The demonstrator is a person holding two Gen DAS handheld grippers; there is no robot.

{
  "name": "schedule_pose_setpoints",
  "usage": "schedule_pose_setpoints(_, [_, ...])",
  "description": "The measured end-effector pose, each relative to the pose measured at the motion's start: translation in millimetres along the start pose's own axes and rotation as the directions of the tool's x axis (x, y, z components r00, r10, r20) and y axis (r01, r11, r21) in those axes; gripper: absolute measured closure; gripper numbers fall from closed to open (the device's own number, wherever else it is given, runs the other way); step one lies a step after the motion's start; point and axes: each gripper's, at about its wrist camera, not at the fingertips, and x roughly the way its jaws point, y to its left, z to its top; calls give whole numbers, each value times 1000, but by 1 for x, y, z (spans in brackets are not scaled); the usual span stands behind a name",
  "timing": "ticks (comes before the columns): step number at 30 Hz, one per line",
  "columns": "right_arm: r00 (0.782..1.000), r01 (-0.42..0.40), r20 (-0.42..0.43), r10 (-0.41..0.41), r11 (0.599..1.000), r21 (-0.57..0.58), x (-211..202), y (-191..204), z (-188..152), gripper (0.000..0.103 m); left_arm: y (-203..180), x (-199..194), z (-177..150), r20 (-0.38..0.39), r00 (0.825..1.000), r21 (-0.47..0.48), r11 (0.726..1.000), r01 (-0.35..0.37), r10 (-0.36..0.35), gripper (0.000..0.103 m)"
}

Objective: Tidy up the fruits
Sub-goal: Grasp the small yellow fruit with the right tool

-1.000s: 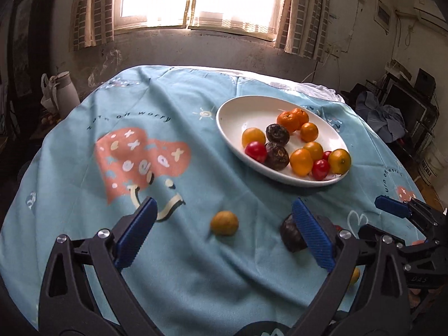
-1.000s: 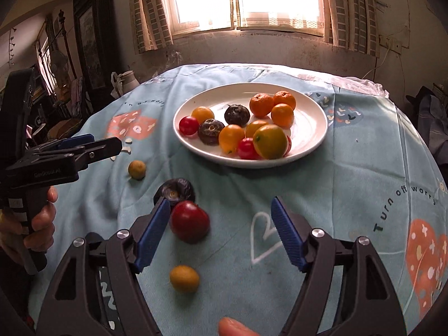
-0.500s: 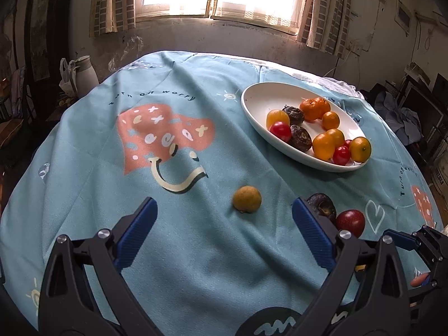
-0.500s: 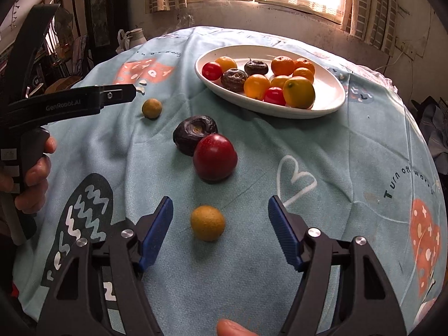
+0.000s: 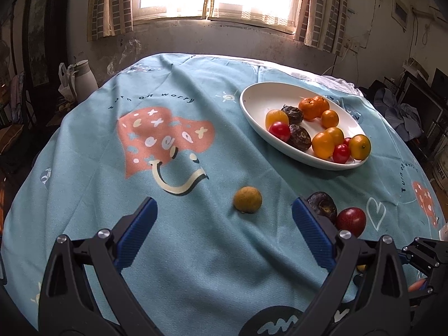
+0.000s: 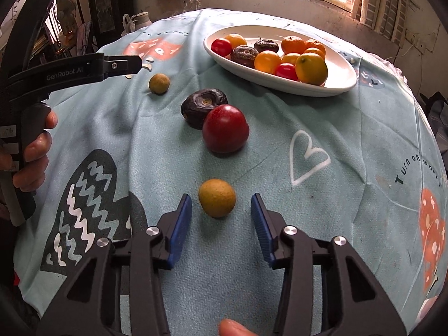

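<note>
1. A round surface [image 6: 322, 252] covered by a pale blue printed cloth carries a white oval ceramic plate [image 6: 343, 77] at the far right, heaped with orange, red and dark fruits.
2. Four fruits lie loose on the cloth: a small tan round fruit [image 6: 217, 198] nearest, a glossy red round fruit [image 6: 225, 132] beyond it, a dark wrinkled fruit [image 6: 201, 105] touching the red one, and a second small tan round fruit [image 6: 159, 83] farther left.
3. The right gripper [image 6: 221, 228] points down at the nearest tan fruit. Its blue-padded fingers [image 6: 180, 228] are closing, one on each side of the fruit, with a gap on both sides; nothing is gripped yet.
4. That fruit sits just ahead of the fingertips, centred between them. Being nearly round, it offers no long axis to line up with.
5. The left gripper [image 5: 224, 232], held in a person's hand [image 6: 30, 162], has its fingers spread wide and empty, above the cloth near the second tan fruit [image 5: 247, 198].
6. The right hand is clearly nearer the nearest fruit, so the pick-up likely falls to it.
</note>
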Motion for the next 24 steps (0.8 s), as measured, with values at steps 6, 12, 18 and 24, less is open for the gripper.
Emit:
schedule_pose_setpoints(6, [1000,-19,21,18,999,36,-6,-8,-1,78,-18,6,-6,-32,998,113,992,65,-61,18])
schedule_pose_setpoints(12, [999,-20,48,16,997,79,-12,-18,1,78,-22,27,-5,-80,995,162,985,64,-51,56])
schedule_pose_setpoints(18, [999,-15,42,11,996,83,-11,-19,0,78,-27,44,-3,-115,991,181,980,82,-62,59])
schedule_pose_setpoints(24, [999,-14,44,10,996,86,-11,-19,1,78,-25,53,0,-123,991,174,982,68,-46,65])
